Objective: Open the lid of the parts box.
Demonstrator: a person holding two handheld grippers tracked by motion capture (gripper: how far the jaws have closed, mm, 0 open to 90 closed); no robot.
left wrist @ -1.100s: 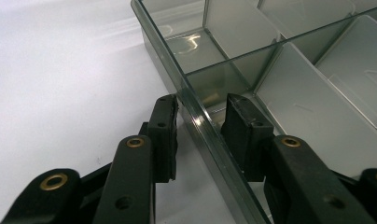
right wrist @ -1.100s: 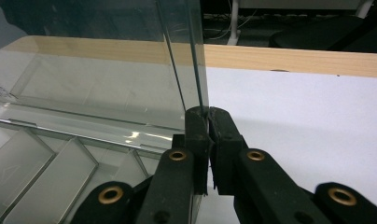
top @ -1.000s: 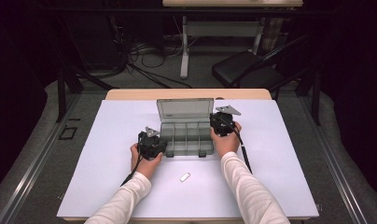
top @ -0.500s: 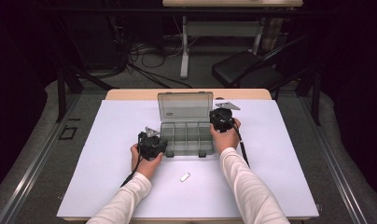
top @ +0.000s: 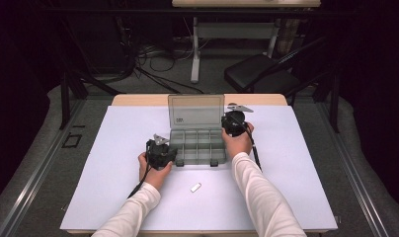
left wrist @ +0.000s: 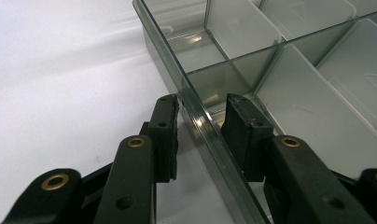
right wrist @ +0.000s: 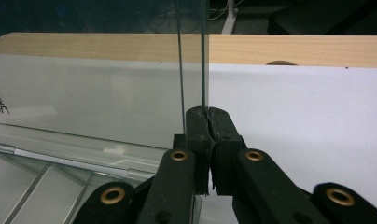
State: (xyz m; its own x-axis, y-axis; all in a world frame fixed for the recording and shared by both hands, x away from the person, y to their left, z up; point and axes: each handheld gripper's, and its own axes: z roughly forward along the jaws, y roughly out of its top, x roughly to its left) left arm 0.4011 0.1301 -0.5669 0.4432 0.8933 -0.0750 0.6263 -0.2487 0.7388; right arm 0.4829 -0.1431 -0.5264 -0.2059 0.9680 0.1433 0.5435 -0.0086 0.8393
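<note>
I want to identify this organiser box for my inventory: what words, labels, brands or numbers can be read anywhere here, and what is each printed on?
"LARA": mirrored black print, cut off by the frame edge, on the upright clear plastic lid of the clear compartment box, in the right gripper view.
Smaller print above it: too blurred to read.
Small dark label on the lid, high view: too small to read.
Nothing legible elsewhere.

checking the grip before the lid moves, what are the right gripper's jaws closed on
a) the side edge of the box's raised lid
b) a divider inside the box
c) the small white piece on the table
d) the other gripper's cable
a: in the right gripper view the right gripper has its jaws pressed together on the thin side edge of the upright clear lid of the compartment box.
</note>
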